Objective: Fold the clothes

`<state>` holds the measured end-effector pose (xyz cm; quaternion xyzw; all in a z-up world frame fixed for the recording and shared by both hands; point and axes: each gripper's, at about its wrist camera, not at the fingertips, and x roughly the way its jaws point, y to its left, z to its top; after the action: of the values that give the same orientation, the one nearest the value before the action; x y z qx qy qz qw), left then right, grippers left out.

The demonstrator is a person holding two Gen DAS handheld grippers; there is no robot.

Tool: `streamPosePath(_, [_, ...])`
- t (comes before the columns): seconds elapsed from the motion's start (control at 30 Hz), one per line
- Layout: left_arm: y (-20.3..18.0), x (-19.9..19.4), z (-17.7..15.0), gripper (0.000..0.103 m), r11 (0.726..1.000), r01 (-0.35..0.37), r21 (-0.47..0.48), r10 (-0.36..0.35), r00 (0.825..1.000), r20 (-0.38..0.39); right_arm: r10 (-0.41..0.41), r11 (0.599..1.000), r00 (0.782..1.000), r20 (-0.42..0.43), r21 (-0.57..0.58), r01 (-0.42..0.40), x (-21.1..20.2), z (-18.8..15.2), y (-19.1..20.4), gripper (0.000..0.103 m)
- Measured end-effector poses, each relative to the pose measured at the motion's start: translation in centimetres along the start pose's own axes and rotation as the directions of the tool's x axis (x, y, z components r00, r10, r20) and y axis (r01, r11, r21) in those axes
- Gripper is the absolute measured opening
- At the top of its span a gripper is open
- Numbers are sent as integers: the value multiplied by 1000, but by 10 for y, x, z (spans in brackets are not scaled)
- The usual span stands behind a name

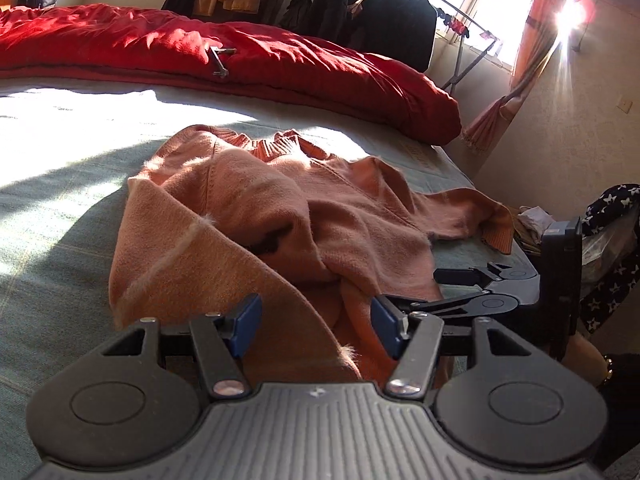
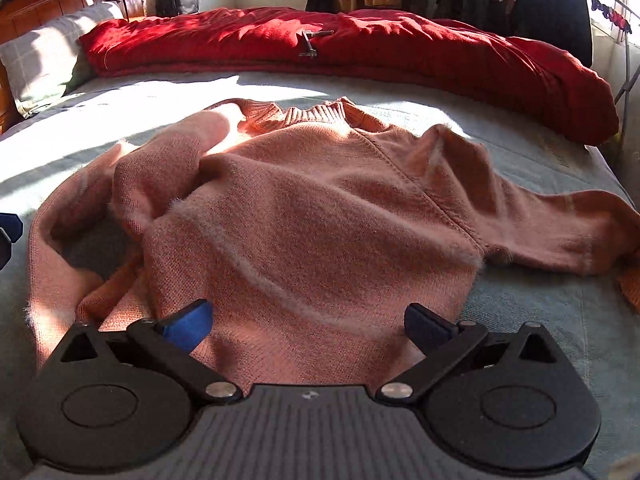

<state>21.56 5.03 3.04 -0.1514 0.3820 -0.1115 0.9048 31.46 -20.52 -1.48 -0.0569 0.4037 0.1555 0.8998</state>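
A salmon-orange knit sweater [image 1: 280, 208] [image 2: 320, 208] lies rumpled on the grey-green bed sheet [image 1: 60, 208], collar towards the far side. One sleeve is folded in over the body and the other is stretched out to the right [image 2: 560, 232]. My left gripper [image 1: 316, 324] hovers over the near hem with its blue pads apart; fabric lies between them without being pinched. One of its fingertips [image 2: 10, 224] shows at the left edge of the right wrist view. My right gripper [image 2: 308, 324] [image 1: 406, 288] stands wide open over the hem, holding nothing.
A red duvet [image 1: 280, 52] [image 2: 400, 40] is bunched along the far side of the bed, with a small metal piece [image 1: 220, 60] on it. A pillow [image 2: 44, 56] and wooden headboard sit far left. A clothes rack with dark jackets [image 1: 380, 12] stands behind. A person's star-patterned sleeve [image 1: 612, 248] is at the right.
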Motion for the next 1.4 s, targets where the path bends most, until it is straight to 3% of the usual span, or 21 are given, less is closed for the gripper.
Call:
streamPosePath(0.43, [-11,32,-16,57,999,-33,-35,28,993,-116,-32,999,999,42,-12,33,3,-12,10,103])
streamPosePath(0.5, [-9,37,-17,52,998,-51,-35,47,992,-121,-40,999,998,44,-2,40,3,-13,10,103])
streamPosePath(0.63, [-5,42,-19,22,996,-85,-28,81,990,-120,-55,998,997,45,13,55,2,-15,11,103])
streamPosePath(0.73, [1,36,-20,15,996,-85,-32,81,990,-113,-61,998,997,46,18,60,2,-18,12,103])
streamPosePath(0.83, [8,29,-20,16,991,-126,-39,121,987,-108,-64,998,997,48,27,63,2,-19,12,103])
streamPosePath(0.93, [14,31,-18,20,989,-120,-83,110,987,-117,-72,997,996,55,30,70,2,-21,13,103])
streamPosePath(1.03, [5,39,-17,30,993,-100,-56,93,989,-115,-78,997,995,61,32,76,3,-22,14,103])
streamPosePath(1.1, [0,45,-16,27,996,-81,-40,76,990,-116,-78,996,995,64,38,76,3,-24,14,103])
streamPosePath(1.17, [-1,46,-16,16,996,-86,-20,83,991,-110,-76,996,995,62,47,73,3,-24,13,103])
streamPosePath(1.3, [7,33,-14,9,996,-91,-19,89,992,-86,-68,996,996,61,55,65,4,-25,11,103])
streamPosePath(1.33, [10,26,-12,5,993,-115,-15,113,991,-73,-67,996,996,60,56,63,4,-25,11,103])
streamPosePath(1.4, [18,11,-8,4,985,-171,-5,171,984,-40,-64,997,996,56,54,61,5,-25,10,103])
